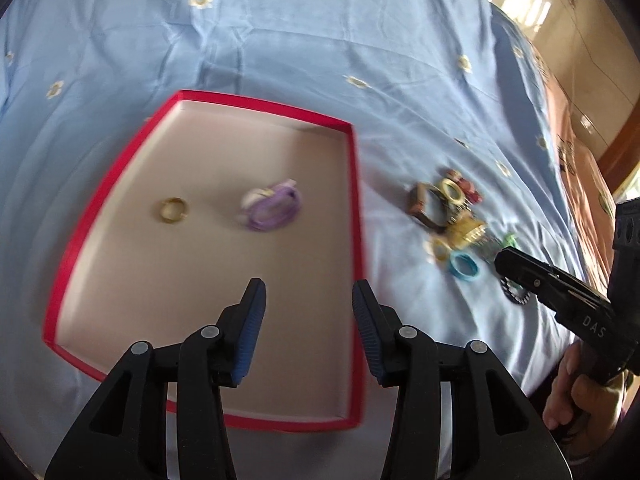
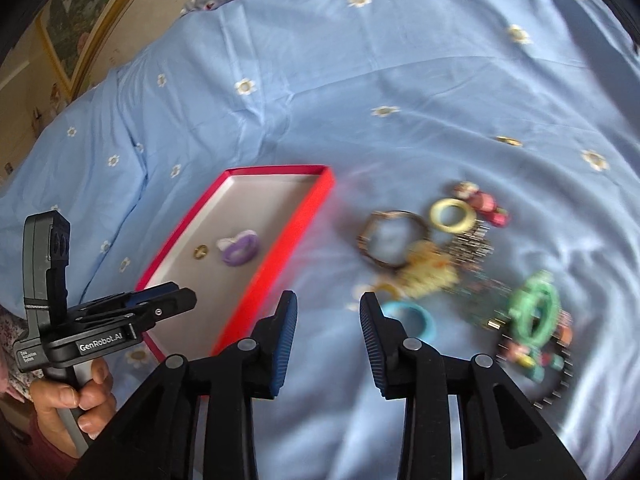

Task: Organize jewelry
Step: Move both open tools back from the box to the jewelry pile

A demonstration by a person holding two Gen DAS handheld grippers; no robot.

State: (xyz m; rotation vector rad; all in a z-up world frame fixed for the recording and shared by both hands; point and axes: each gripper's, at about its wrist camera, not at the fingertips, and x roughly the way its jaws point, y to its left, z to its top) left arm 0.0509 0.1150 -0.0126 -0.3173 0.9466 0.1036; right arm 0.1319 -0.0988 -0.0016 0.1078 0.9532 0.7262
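My right gripper (image 2: 328,320) is spread wide and empty, hovering low in the frame over the blue floral bedsheet (image 2: 320,80). The turquoise ring (image 2: 412,318) sits just past my right fingertip, nearest of the whole jewelry pile, so that looks like my pick. To do it well, I'd shift right until the ring sits between the pads, come down straight, and close on one side of its band, not across the hoop, so it doesn't squirt out on the soft cloth. It lies close to the yellow tangle (image 2: 428,272) above it; I'd lift slowly in case something snags.

Further right, the green bangle (image 2: 536,312) and beaded strands crowd the lower right; the pale yellow ring (image 2: 452,216) and brown hexagonal bracelet (image 2: 390,240) sit at centre right.

My left gripper (image 1: 308,308) is also spread and holding nothing, hanging over the red tray (image 1: 356,240). Inside, upper middle, lie a gold ring (image 1: 173,210) and a purple bracelet (image 1: 272,210), apart from each other. Plenty of bare tray floor remains for the drop.
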